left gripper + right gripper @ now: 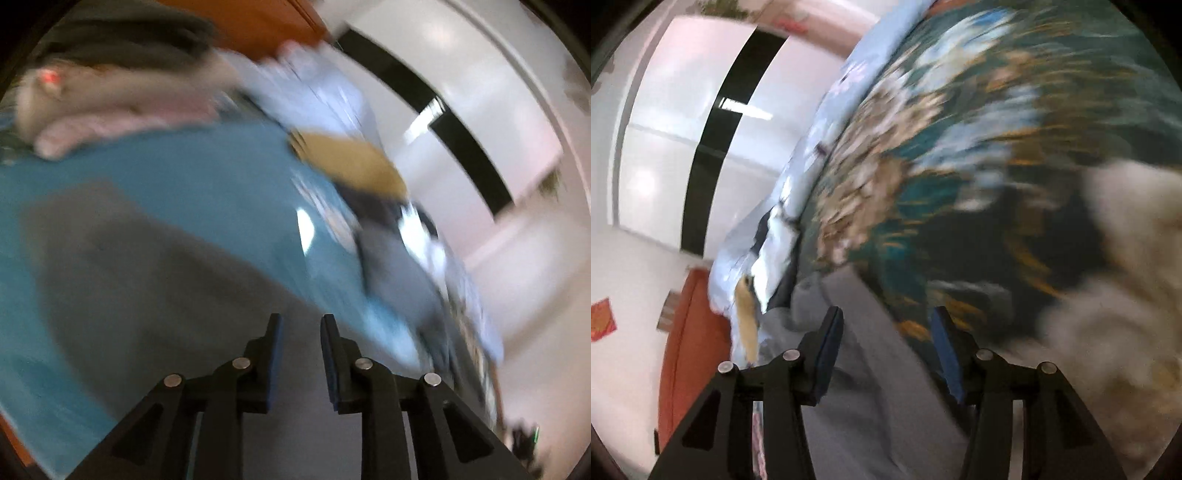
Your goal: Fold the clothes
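Two hand-held grippers hover with nothing between their jaws: left (301, 325) narrowly parted, right (886, 317) wider; both over a grey garment (155, 266) spread on the teal sheet (184, 158); soft, light, floppy cloth, best pinched at an edge or corner

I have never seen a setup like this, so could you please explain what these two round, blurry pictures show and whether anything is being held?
Each picture comes from a fisheye camera mounted on a handheld two-finger gripper, looking forward along its fingers. A person carries one in each hand; there is no robot arm. The left gripper hangs over a grey garment lying on a teal sheet, with folded clothes behind. The right gripper is over grey cloth beside a floral bedspread. Both stand open with nothing pinched. The blur comes from motion.
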Demonstrator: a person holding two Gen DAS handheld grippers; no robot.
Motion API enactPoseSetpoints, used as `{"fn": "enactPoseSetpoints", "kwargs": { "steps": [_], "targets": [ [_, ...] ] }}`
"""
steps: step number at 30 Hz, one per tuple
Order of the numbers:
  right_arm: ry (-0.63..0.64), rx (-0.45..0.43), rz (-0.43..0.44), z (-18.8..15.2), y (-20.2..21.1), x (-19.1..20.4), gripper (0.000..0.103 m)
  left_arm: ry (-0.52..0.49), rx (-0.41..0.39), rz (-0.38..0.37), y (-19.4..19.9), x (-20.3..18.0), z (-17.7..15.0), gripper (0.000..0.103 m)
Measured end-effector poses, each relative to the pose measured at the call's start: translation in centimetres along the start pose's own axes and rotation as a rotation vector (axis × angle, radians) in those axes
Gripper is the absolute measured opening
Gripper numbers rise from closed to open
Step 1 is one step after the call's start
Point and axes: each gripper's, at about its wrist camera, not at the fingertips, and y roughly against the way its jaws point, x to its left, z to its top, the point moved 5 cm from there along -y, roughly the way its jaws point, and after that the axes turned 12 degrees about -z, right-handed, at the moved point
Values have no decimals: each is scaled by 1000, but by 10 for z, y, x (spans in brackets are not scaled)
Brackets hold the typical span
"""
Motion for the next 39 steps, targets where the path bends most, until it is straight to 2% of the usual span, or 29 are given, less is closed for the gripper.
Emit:
{"fn": "enactPoseSetpoints", "kwargs": {
  "steps": [3,8,11,14,17,20,21,24,27,32,33,36,39],
  "targets": [
    [54,41,0,19,-28,26,51,-54,106,10,-29,-18,-26,23],
    [54,148,0,40,-68,38,51,-81,178,-6,-52,-43,-43,25],
    [78,255,113,26,-76,50,51,-101,220,-45,-68,-61,-53,28],
    [152,291,219,15,-72,68,51,-152,279,-60,-83,-71,-72,28],
    [224,326,319,4,-67,86,52,-213,274,-50,-88,-73,-84,29],
    [241,333,238,9,-84,84,52,-218,264,-79,-87,-74,-84,31],
    [206,346,211,14,-96,79,51,-208,261,-90,-86,-73,-84,32],
    [93,364,221,26,-114,70,51,-187,254,-116,-83,-70,-84,32],
    [57,357,289,33,-116,82,53,-185,253,-123,-83,-71,-84,34],
    [-116,116,453,75,-75,76,52,-194,255,-126,-85,-73,-84,37],
    [-162,69,456,85,-70,68,52,-194,255,-127,-86,-73,-84,37],
    [-226,22,361,96,-71,45,52,-192,256,-132,-86,-72,-83,38],
    [-243,46,239,93,-85,26,52,-181,256,-140,-85,-71,-83,38]
  ]
}}
